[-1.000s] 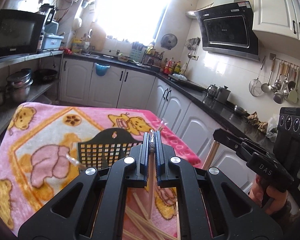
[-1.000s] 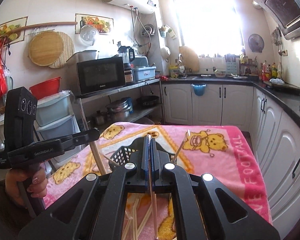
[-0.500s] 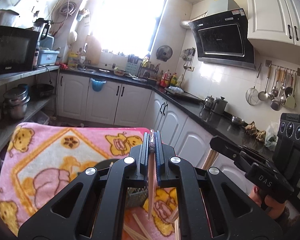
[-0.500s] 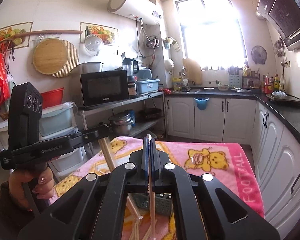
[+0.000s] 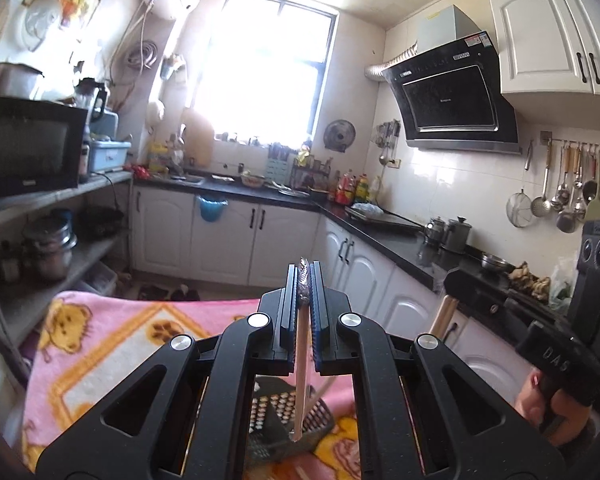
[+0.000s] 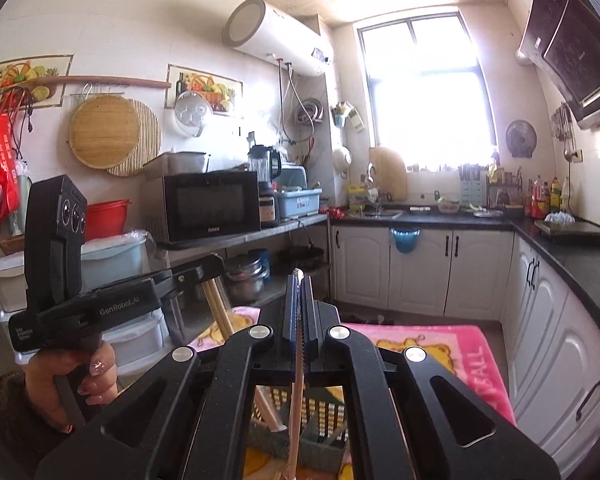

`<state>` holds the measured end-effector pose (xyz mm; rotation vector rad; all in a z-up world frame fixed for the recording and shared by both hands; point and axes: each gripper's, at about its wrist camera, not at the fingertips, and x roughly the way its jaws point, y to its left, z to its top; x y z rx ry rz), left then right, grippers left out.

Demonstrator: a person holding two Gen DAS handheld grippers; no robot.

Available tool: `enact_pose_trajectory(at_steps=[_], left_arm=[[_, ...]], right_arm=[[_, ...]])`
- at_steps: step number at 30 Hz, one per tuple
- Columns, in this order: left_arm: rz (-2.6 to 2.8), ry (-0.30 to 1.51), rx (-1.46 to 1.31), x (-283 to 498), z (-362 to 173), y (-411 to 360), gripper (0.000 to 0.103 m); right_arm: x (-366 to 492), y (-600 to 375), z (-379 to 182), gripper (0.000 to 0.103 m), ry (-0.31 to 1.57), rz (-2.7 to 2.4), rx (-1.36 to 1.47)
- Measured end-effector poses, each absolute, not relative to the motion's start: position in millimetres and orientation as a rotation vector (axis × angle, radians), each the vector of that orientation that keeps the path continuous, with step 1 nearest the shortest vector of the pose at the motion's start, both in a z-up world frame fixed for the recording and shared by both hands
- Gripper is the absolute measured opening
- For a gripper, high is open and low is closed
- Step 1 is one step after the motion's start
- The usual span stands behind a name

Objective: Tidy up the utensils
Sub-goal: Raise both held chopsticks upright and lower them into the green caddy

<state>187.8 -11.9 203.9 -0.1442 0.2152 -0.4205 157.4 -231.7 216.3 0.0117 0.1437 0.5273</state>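
**Both grippers clamp chopsticks above the basket**

Left gripper (image 5: 305,280) has its jaws nearly together, pinching a wooden chopstick (image 5: 301,364) by its top end; that stick hangs down between the finger frames, its tip just over the perforated utensil basket (image 5: 292,420). Right gripper (image 6: 299,286) is likewise pressed tight on its own chopstick (image 6: 296,400), which dangles toward the basket's (image 6: 324,412) open mouth. A second stick seems to lean inside the basket, near each hanging one.

Judged from this, the chief risk is a miss: each stick is held only at its very top, so it can swing, and a tip that catches the basket's rim could tip the light basket on the soft pink bear blanket (image 5: 112,344) beneath it. Letting go too high above the basket may make a stick bounce out onto the blanket. The two sticks could also collide over the basket, since both grippers sit close together above it.
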Motion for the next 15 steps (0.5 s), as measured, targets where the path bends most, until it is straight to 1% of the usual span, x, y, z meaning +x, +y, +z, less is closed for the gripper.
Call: enact_pose_trajectory(at_steps=[7, 15], left_arm=[[-0.381, 0.184, -0.110, 198.4, 205.6, -12.8, 0.003], [-0.375, 0.232, -0.118, 219.1, 177.8, -11.2, 0.003]], right_arm=[[176.4, -226.9, 226.5, 0.002, 0.114, 0.519, 0.018], [203.6, -218.4, 222.9, 0.002, 0.088, 0.487, 0.006]])
